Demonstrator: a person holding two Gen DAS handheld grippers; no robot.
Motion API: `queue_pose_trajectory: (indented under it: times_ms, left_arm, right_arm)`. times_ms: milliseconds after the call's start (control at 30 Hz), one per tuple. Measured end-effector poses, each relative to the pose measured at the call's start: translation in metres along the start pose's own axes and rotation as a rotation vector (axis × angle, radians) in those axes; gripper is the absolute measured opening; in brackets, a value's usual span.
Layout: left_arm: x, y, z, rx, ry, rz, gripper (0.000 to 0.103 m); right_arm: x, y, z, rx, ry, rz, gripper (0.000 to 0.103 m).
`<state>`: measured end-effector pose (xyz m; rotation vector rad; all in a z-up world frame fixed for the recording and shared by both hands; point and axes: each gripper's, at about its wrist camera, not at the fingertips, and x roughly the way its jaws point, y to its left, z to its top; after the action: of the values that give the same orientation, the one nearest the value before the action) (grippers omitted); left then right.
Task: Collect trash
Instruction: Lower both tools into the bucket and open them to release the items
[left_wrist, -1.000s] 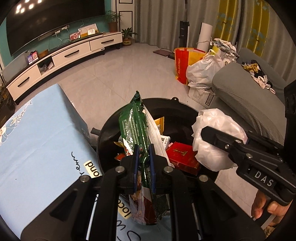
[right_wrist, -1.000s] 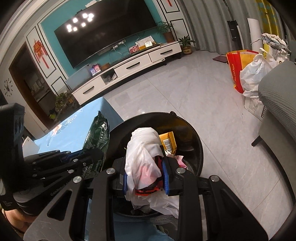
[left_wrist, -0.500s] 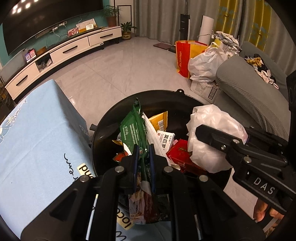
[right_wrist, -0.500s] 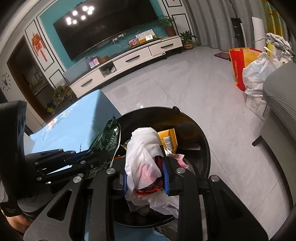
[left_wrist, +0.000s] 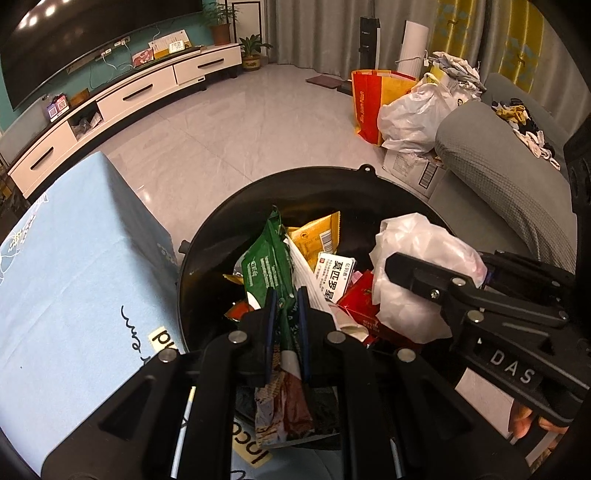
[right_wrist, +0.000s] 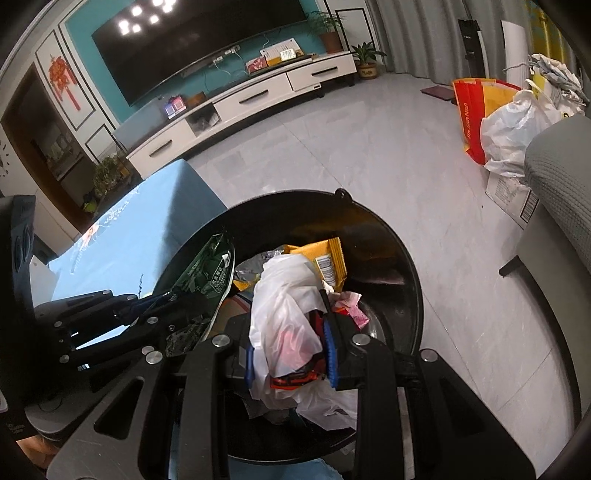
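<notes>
Now at drop step: left gripper (left_wrist: 283, 325) clenched on green wrapper (left_wrist: 266, 266), right gripper (right_wrist: 291, 350) clenched on white plastic bag (right_wrist: 286, 310), both over black bin (left_wrist: 314, 181), frame centre. Next: release both.

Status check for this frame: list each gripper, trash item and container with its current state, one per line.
Left gripper: shut on green wrapper, over the bin.
Right gripper: shut on white plastic bag, over the bin.
Green wrapper: pinched, not released.
White plastic bag: crumpled, pinched, not released.
Black bin: open, partly filled.
Yellow packet: lying in the bin.
</notes>
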<state>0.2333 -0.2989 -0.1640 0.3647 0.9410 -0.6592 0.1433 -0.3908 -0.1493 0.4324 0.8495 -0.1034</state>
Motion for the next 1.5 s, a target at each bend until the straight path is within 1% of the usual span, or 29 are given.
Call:
queue_pose_trajectory:
  times_ms: [400, 600, 700, 900, 967, 1033, 1167, 1333, 1400, 1500]
  left_arm:
    - [0.006, -0.007, -0.001, 0.025, 0.035, 0.021, 0.012]
    - [0.006, -0.007, -0.002, 0.026, 0.036, 0.031, 0.015]
    - [0.006, -0.005, -0.002, 0.023, 0.037, 0.036, 0.018]
    - [0.006, -0.004, -0.004, 0.021, 0.038, 0.032, 0.020]
    - [0.005, -0.005, -0.004, 0.025, 0.036, 0.034, 0.025]
    - [0.005, -0.004, -0.004, 0.025, 0.035, 0.032, 0.029]
    - [0.003, -0.005, -0.004, 0.026, 0.029, 0.033, 0.029]
    - [0.000, -0.004, -0.005, 0.022, 0.024, 0.035, 0.037]
    - [-0.001, -0.005, -0.005, 0.022, 0.019, 0.034, 0.038]
    - [-0.004, -0.004, -0.005, 0.025, 0.013, 0.032, 0.044]
  right_arm:
    - [0.005, -0.004, -0.001, -0.004, 0.027, -0.028, 0.029]
    - [0.005, -0.002, -0.001, -0.006, 0.026, -0.032, 0.030]
    - [0.004, -0.003, -0.001, -0.006, 0.025, -0.033, 0.030]
    - [0.004, -0.005, -0.001, -0.005, 0.028, -0.039, 0.031]
    - [0.004, -0.006, -0.002, -0.002, 0.028, -0.040, 0.033]
    - [0.003, -0.006, -0.002, -0.001, 0.026, -0.044, 0.034]
    - [0.000, -0.005, -0.002, 0.006, 0.021, -0.042, 0.040]
    - [-0.002, -0.005, -0.003, 0.009, 0.017, -0.049, 0.041]
    - [-0.003, -0.006, -0.003, 0.013, 0.016, -0.050, 0.042]
    - [-0.005, -0.006, -0.003, 0.016, 0.013, -0.052, 0.043]
